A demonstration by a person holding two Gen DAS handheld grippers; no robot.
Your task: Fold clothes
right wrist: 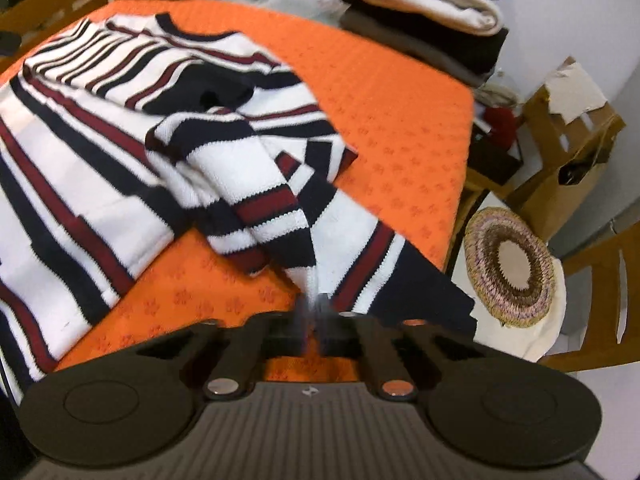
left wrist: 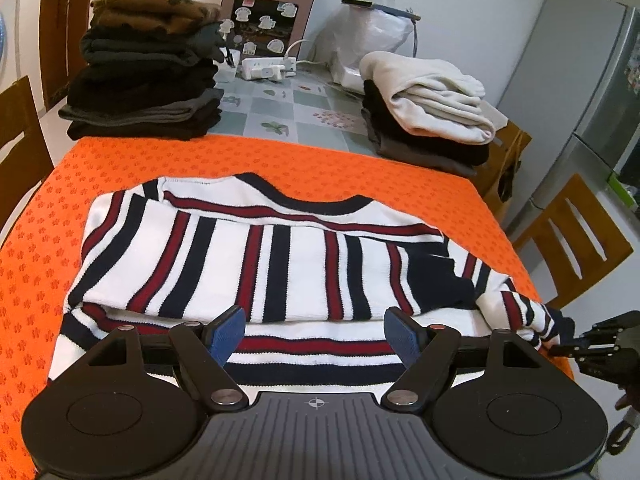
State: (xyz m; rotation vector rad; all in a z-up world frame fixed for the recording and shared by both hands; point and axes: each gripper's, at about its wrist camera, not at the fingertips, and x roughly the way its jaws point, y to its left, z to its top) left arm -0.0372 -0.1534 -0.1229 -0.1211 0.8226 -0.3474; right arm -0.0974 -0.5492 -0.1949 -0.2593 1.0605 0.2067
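A white sweater (left wrist: 280,264) with navy and red stripes lies partly folded on an orange cloth (left wrist: 360,168) that covers the table. My left gripper (left wrist: 314,336) hovers open over the sweater's near hem, its blue pads apart and nothing between them. The right sleeve (left wrist: 516,308) trails toward the table's right edge, where my right gripper (left wrist: 560,346) shows. In the right wrist view the sleeve (right wrist: 272,208) bunches and narrows into my right gripper (right wrist: 314,312), which is shut on the sleeve's cuff end. The sweater's body (right wrist: 80,152) lies to the left of it.
A tall stack of dark folded clothes (left wrist: 148,80) stands at the back left. A cream garment on dark ones (left wrist: 428,96) sits at the back right. Wooden chairs (left wrist: 572,240) flank the table. A woven round mat (right wrist: 512,272) lies on a seat beside the right edge.
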